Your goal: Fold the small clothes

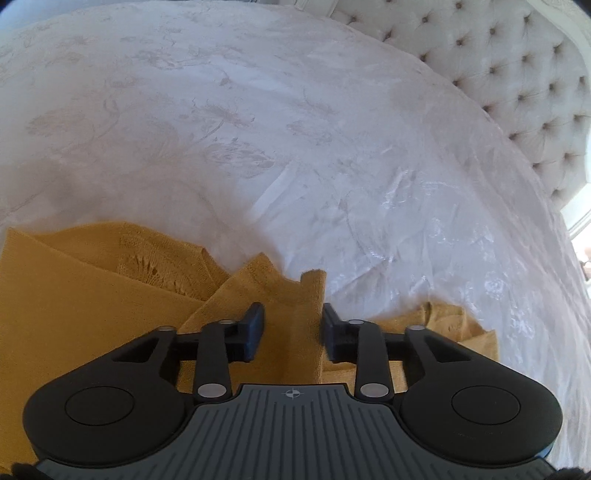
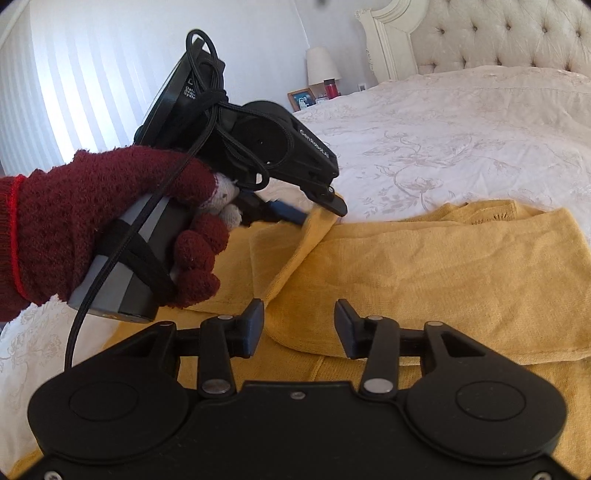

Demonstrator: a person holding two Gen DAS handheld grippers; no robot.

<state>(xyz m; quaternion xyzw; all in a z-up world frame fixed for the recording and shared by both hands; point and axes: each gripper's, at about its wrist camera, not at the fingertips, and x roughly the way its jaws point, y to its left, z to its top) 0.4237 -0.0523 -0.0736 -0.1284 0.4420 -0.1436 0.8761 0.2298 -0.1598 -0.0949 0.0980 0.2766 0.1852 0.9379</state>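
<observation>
Mustard knit garment [image 2: 424, 273], partly folded, on a bed; fold in progress.

Item: soft, fine-knit yellow cloth with an openwork lace patch near one far edge, lying in the near part of a white floral-embroidered bedspread [image 2: 443, 140]. One layer is already doubled over, leaving a rounded fold edge just beyond the right gripper [image 2: 299, 325]; further folds and squaring appear left to do. The left gripper [image 1: 293, 328], held in a dark red fuzzy-gloved hand [image 2: 110, 229], has its fingers pinched on a raised strip of the cloth at its left edge. The right gripper's fingers stand partly apart, hovering over the fold, gripping nothing. Tufted cream headboard [image 2: 517, 33] far right.
</observation>
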